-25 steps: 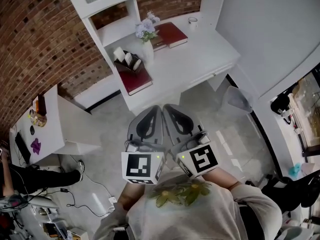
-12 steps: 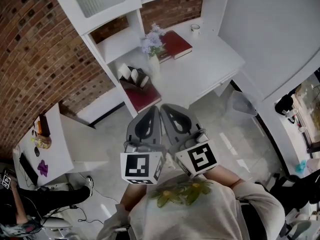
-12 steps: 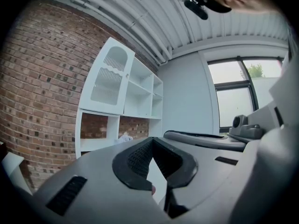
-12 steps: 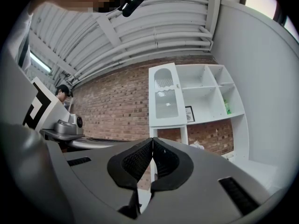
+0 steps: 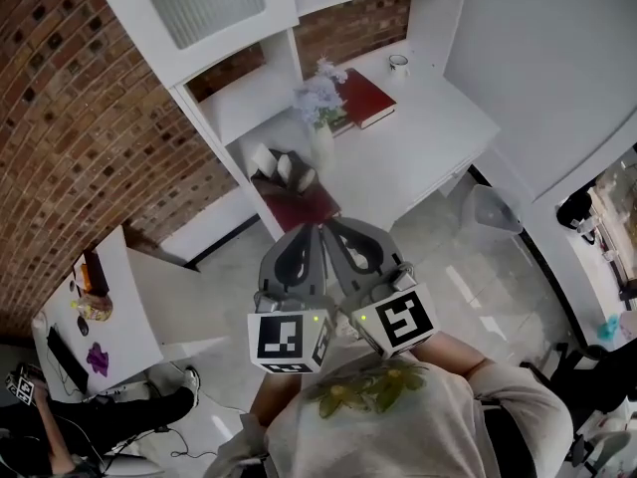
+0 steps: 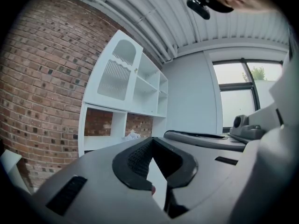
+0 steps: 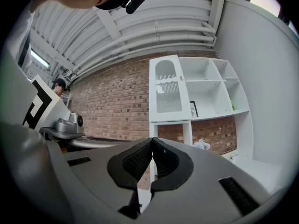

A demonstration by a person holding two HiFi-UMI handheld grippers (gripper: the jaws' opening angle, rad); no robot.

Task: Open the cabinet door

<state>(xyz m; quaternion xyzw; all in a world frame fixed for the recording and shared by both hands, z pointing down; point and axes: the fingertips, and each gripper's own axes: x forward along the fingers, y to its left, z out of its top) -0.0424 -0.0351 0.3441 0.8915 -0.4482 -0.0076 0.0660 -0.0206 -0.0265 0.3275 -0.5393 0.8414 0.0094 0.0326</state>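
- Both grippers have come closer to the white shelf unit [image 5: 249, 78] since the earlier frames. In the head view, the table [image 5: 428, 137] that lay well ahead of them now sits just beyond their tips.
- The top edge of the head view cuts off the cabinet door [image 5: 204, 3], so only its lower part shows there. Any knob on it is too small to make out.
- In the gripper views the door shows whole, in the unit's upper left bay above the table. Its long axis is upright, with an arched panel at the top and a ribbed pane below. Its face is turned towards the grippers, and it looks flush with its frame.
- The left gripper [image 5: 311, 235] and right gripper [image 5: 336, 233] are held side by side before the person's chest, well apart from the door. Each has its jaws clenched tip to tip with nothing between them.
- A dark holder [image 5: 282, 172] on the table carries several white pieces of unclear kind, and it rests on a red book [image 5: 309, 210].
- A white vase [image 5: 321, 139] holds pale flowers.
- The inside of the mug [image 5: 398, 64] at the back cannot be seen.
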